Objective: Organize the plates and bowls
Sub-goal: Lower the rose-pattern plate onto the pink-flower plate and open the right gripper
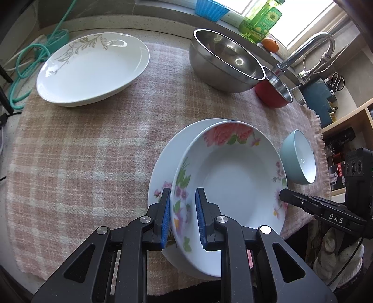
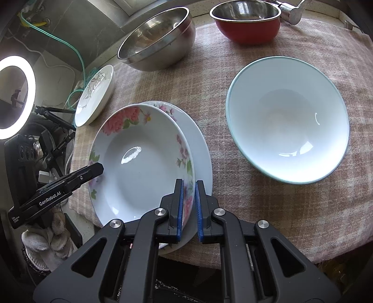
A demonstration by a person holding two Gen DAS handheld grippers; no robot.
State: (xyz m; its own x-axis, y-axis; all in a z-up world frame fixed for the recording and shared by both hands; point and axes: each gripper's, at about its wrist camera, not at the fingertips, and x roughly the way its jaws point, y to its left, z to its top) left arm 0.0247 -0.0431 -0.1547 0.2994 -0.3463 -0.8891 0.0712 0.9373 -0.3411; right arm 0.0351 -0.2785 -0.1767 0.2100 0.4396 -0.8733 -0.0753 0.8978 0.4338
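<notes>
Pink-and-cream checked cloth [image 1: 88,149] covers the desk beneath a bright window. Left wrist view: the left tongs [image 1: 181,216] are narrowed onto the near-left rim of a deep floral plate [image 1: 233,181], one blue pad outside the rim and one inside. That plate sits tilted over a second floral plate [image 1: 160,172], which lies flat on the cloth near the front edge of the desk. At far left a white plate with a grey leaf pattern [image 1: 93,72] rests on the cloth, well apart from the others. A large steel bowl [image 1: 223,63] stands at the back, with a red bowl with a steel lining [image 1: 272,93] just beside it on the right. A small pale-green bowl [image 1: 298,158] sits right of the floral plates. The right tongs [image 1: 286,195] reach in from the right and meet the opposite rim of the deep floral plate. A green bottle [image 1: 258,21] and an orange [image 1: 270,44] stand on the sill. Right wrist view: the right tongs [image 2: 188,205] are closed tight on the near-right rim of the deep floral plate [image 2: 142,163], above the lower plate [image 2: 200,149]. The left tongs [image 2: 98,167] touch the far-left rim. The pale-green bowl [image 2: 286,121] lies to the right, near but apart. The steel bowl [image 2: 158,37] and red bowl [image 2: 247,23] stand at the back, the leaf-pattern plate [image 2: 95,93] at left, beside a lit ring lamp [image 2: 16,98].
</notes>
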